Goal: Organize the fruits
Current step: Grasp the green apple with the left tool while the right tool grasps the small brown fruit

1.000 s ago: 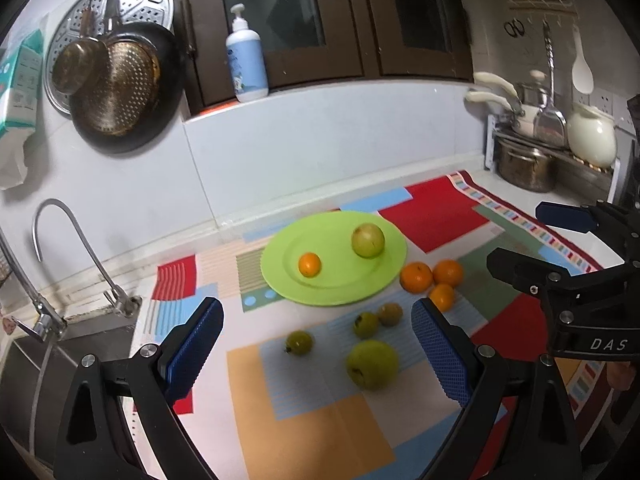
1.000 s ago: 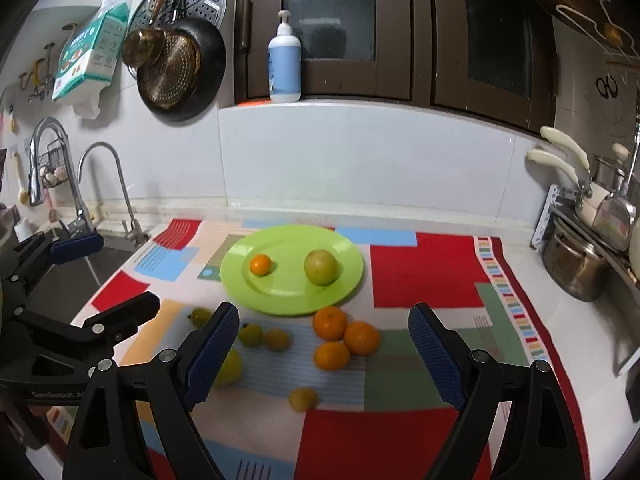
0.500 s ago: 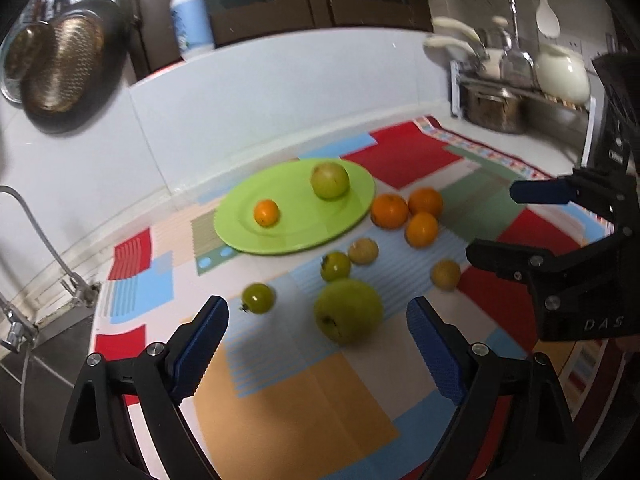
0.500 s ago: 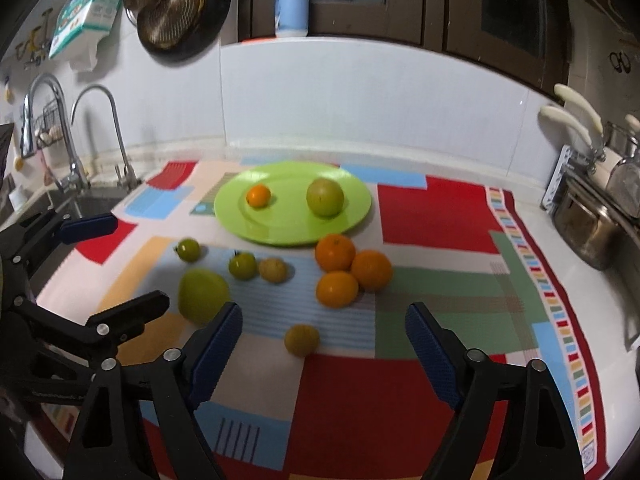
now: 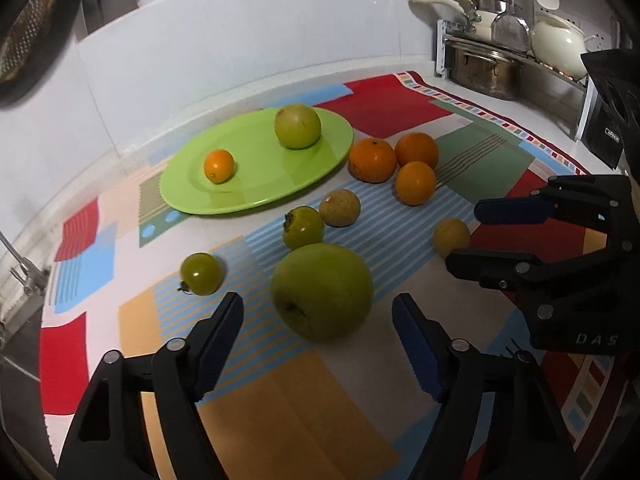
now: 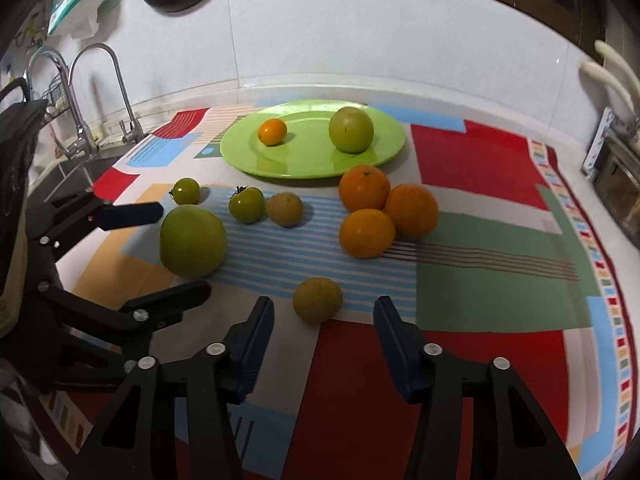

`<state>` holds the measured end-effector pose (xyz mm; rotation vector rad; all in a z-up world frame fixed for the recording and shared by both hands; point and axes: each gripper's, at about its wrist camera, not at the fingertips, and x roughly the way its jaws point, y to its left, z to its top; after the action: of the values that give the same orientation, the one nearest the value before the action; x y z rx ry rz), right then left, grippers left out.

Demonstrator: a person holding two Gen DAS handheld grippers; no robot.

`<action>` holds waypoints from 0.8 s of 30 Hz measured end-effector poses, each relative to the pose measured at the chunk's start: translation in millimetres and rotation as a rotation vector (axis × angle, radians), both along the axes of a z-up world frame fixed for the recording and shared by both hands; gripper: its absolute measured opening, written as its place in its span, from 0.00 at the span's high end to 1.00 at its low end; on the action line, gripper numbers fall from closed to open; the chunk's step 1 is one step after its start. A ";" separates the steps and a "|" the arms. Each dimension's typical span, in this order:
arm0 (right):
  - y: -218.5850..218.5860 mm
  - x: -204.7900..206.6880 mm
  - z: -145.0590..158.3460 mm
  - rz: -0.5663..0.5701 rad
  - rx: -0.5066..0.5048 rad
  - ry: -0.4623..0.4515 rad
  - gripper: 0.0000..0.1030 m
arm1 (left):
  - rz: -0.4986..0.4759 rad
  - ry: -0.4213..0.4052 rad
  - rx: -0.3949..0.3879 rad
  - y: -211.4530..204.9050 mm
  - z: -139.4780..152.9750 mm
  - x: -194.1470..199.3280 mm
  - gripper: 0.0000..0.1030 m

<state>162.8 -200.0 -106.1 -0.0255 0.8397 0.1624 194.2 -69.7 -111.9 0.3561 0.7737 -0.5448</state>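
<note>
A large green apple (image 5: pixel 322 290) lies on the patterned mat, between the blue pads of my left gripper (image 5: pixel 317 303). Its jaws are closing and the pads stand clear of the apple. My right gripper (image 6: pixel 324 306) brackets a small yellow-brown fruit (image 6: pixel 318 300); these jaws are closing too, without touching it. The green plate (image 5: pixel 192 196) behind holds a small orange (image 5: pixel 218 165) and a pale green apple (image 5: pixel 297 126). Three oranges (image 5: pixel 372 160), two green tomatoes (image 5: pixel 201 273) and a brown fruit (image 5: pixel 339 207) lie loose on the mat.
A sink with taps (image 6: pixel 84 92) borders the mat on the left. A rack with pots (image 5: pixel 492 68) stands at the right by the white wall. The colourful mat (image 5: pixel 280 400) covers most of the counter.
Both grippers have come down and tilted towards the counter, so the fruit looks much larger. Both pairs of jaws have narrowed; the apple and the small fruit now lie between the tips.
</note>
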 end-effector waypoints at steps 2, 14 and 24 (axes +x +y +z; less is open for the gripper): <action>-0.5 2.1 -1.5 0.007 0.012 0.002 0.53 | 0.008 0.006 -0.002 -1.9 0.4 1.6 0.28; -2.8 10.9 -5.6 0.019 0.063 0.023 0.69 | 0.081 0.070 -0.071 -3.5 2.4 15.1 0.51; -8.0 7.5 0.3 -0.001 0.100 0.013 0.71 | 0.115 0.073 -0.082 -3.8 9.3 9.0 0.51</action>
<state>170.3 -208.0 -105.8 0.0703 0.8433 0.2034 203.2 -73.5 -102.6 0.2152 0.8341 -0.4822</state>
